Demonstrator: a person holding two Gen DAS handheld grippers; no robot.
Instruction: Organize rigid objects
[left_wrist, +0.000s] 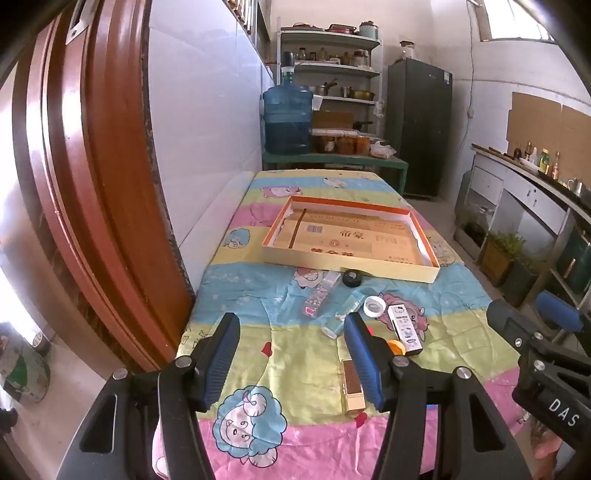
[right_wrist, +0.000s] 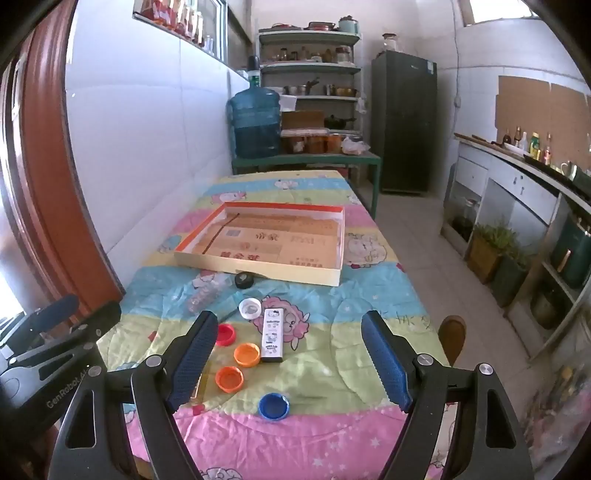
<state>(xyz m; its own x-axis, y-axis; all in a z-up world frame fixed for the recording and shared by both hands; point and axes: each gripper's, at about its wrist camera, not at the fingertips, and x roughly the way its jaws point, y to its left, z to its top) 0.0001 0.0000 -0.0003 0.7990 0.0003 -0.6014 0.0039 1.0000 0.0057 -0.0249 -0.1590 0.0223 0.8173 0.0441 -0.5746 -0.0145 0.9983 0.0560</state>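
Kitchen shelves, a water jug and a dark fridge stand behind a table (right_wrist: 369, 332) draped in a cartoon quilt. An empty shallow box (right_wrist: 258, 264) lies toward the far edge, probably meant to receive the small things scattered nearer: bottle caps such as the blue cap (right_wrist: 273, 406), a white cartoon case (right_wrist: 272, 335), a black tape roll (right_wrist: 243, 280) and a clear tube (left_wrist: 320, 293). Both the left gripper (left_wrist: 291, 363) and right gripper (right_wrist: 290, 363) hover with fingers spread, nothing between them. A brown block (left_wrist: 352, 386) is half hidden behind a left finger; the box's print is unreadable.
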